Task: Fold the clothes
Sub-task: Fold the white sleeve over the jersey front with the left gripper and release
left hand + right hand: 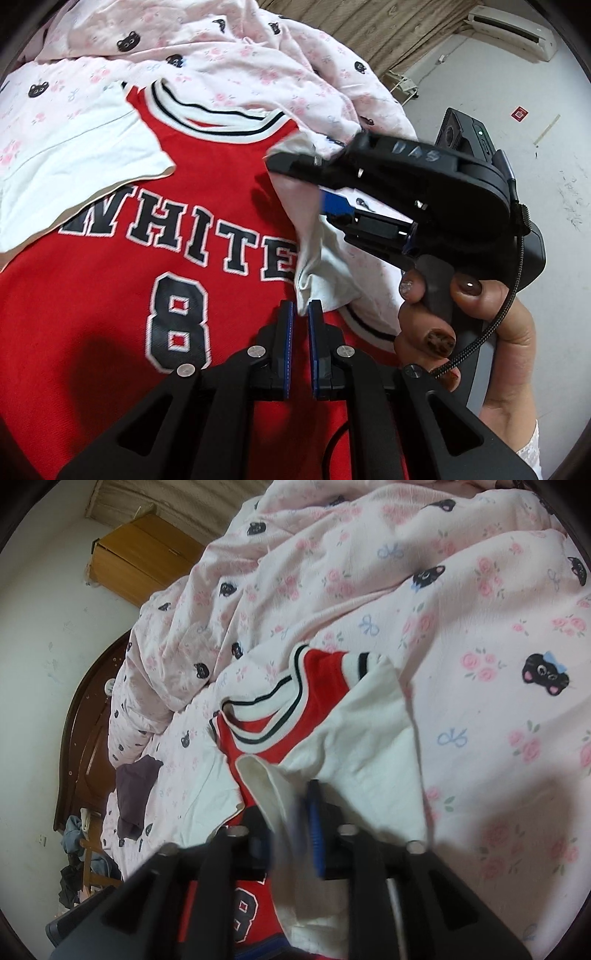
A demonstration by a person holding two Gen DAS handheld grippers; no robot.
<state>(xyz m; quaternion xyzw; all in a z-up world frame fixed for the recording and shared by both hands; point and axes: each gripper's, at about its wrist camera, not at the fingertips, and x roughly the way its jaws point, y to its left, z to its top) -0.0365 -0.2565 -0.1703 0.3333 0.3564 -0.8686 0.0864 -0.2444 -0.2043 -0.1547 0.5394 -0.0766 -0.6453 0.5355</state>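
Left hand-held gripper (300, 308): nearest the left wrist camera, fingers almost together, clamped on the lower edge of the white sleeve (317, 254).

Right hand-held gripper (325, 184): just beyond, to the right, fingers closed on the same sleeve higher up, near the shoulder. The right wrist view confirms white cloth between its blue pads (314, 823), though blurred.

Red jersey (147, 277): lies face up on the bed, lettered "WHITE" and numbered 8. Its other white sleeve (74, 162) lies flat at far left.

Pink quilt (236, 55): bunched farthest away.

Step in hand, as judged: folding the right-side sleeve. The next move calls for carrying both grips leftward together, keeping the cloth taut, laying the sleeve over the red chest panel.
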